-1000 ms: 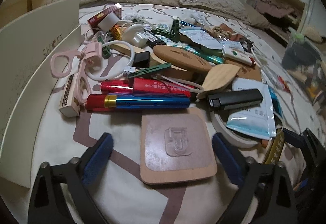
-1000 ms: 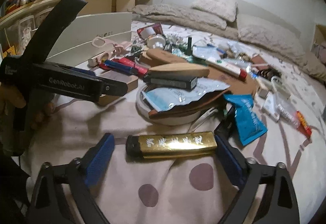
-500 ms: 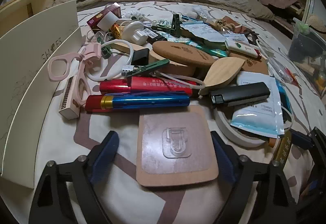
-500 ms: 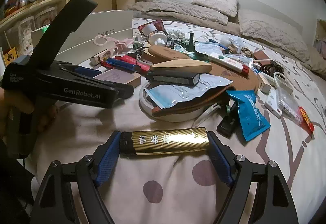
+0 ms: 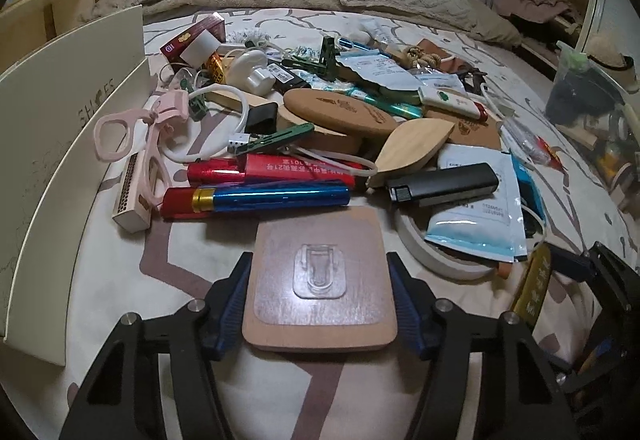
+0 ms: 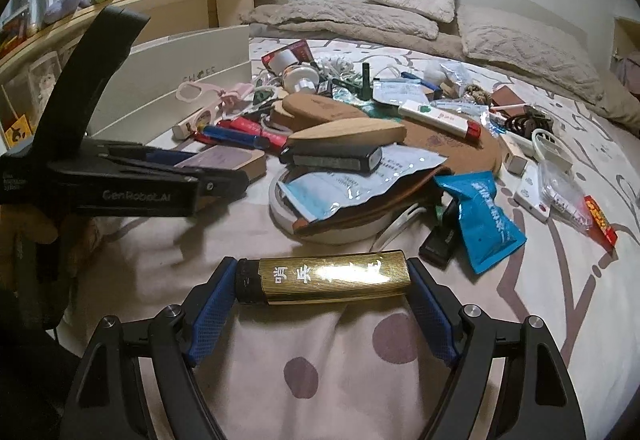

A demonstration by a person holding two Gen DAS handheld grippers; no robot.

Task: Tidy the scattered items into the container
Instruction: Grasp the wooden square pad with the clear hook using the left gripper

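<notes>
My left gripper (image 5: 319, 292) is shut on a square brown pad with a clear hook (image 5: 320, 276), its blue pads pressing both sides as it lies on the bed. My right gripper (image 6: 322, 282) is shut on a gold lighter (image 6: 324, 276), gripped end to end, just off the bedspread. The gold lighter also shows at the right in the left wrist view (image 5: 534, 280). The left gripper shows at the left of the right wrist view (image 6: 132, 184). The cream shoe box (image 5: 60, 112) stands open at the left (image 6: 192, 64).
A pile of scattered items fills the bed: red and blue tubes (image 5: 256, 196), black lighter (image 5: 444, 184), wooden brushes (image 5: 412, 148), pink scissors-like tool (image 5: 140, 124), mask packets (image 5: 476, 216), blue packet (image 6: 480, 216), white tape roll (image 6: 320, 228). Pillows lie behind.
Both grippers moved forward and closed: the left onto the brown pad, the right onto the gold lighter.
</notes>
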